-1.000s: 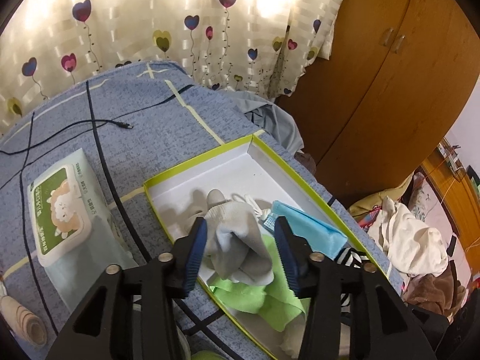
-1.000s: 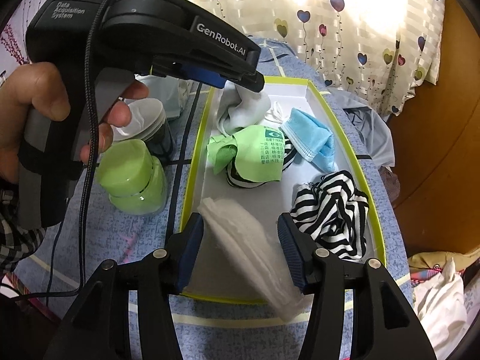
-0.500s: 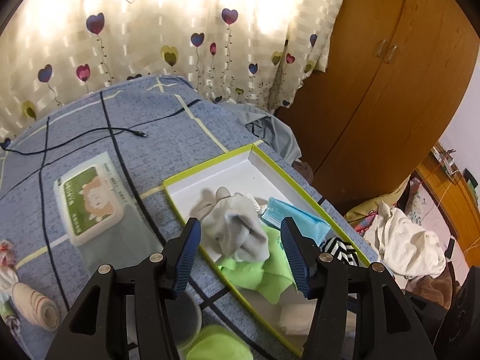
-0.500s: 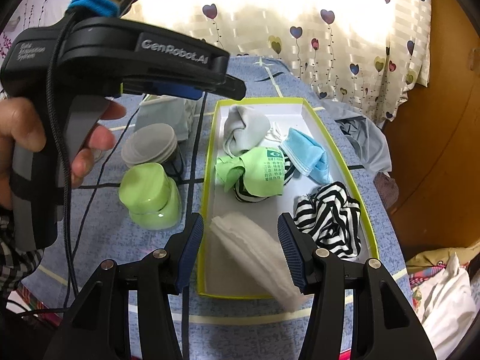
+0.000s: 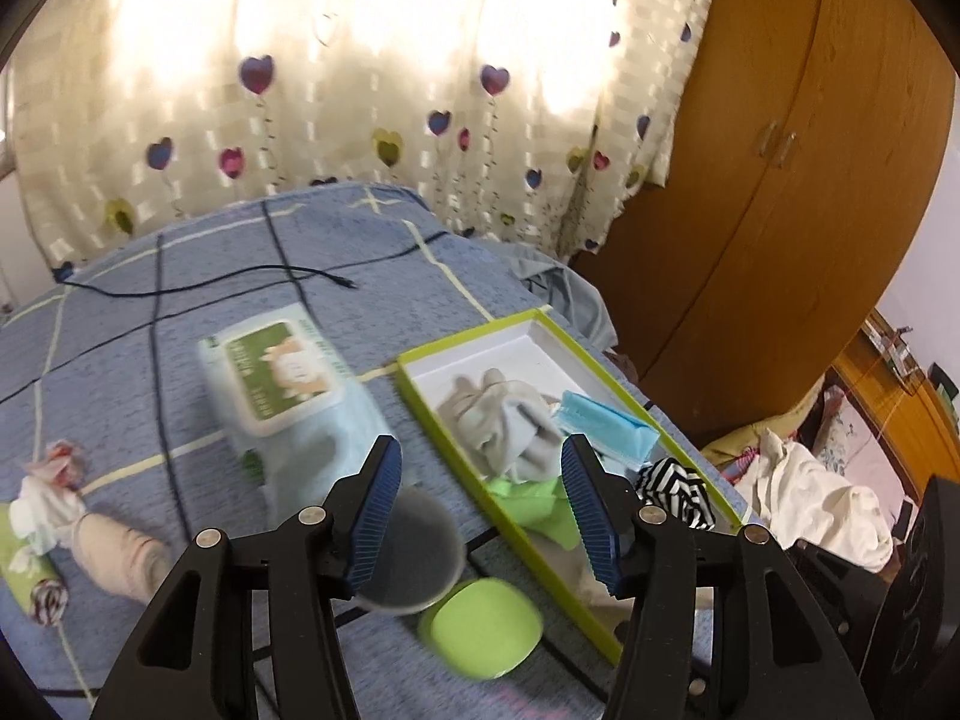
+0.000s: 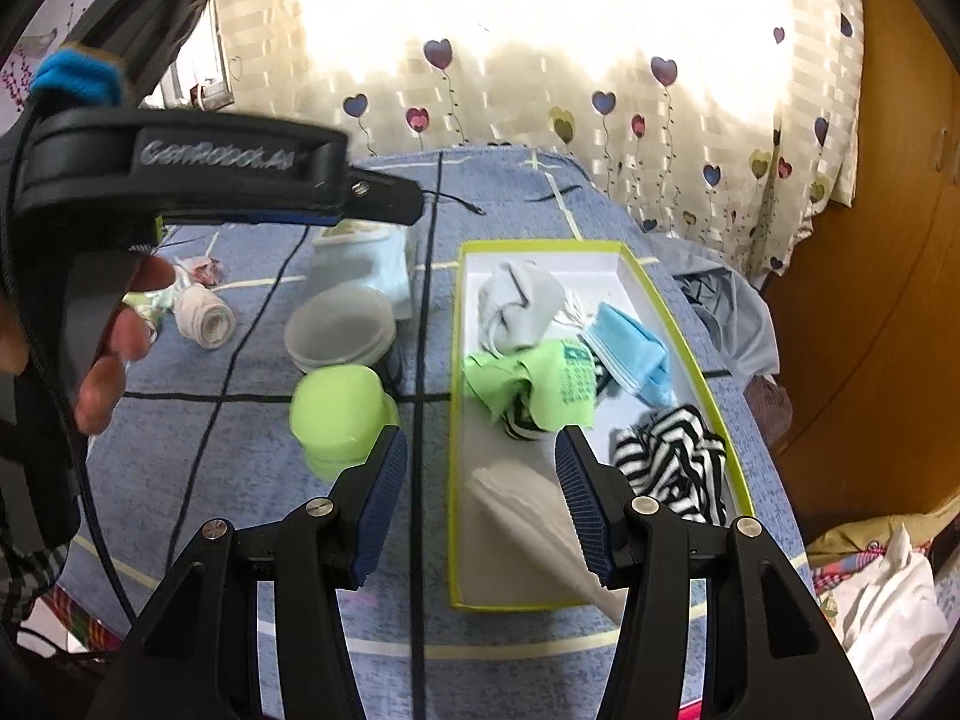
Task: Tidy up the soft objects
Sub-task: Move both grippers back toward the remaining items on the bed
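A green-rimmed white box lies on the blue bedspread. In it are a grey sock, a green cloth, a blue mask, a striped cloth and a white pad. My left gripper is open and empty, raised above the box's left edge. My right gripper is open and empty over the box's near end. Loose rolled socks lie on the bed to the left.
A wet-wipes pack, a clear round tub and a green container stand left of the box. A black cable crosses the bed. A wooden wardrobe stands at the right.
My left gripper has let go of the grey sock in the box and pulled back up and to the left. My right gripper has drawn back a little from the white pad.
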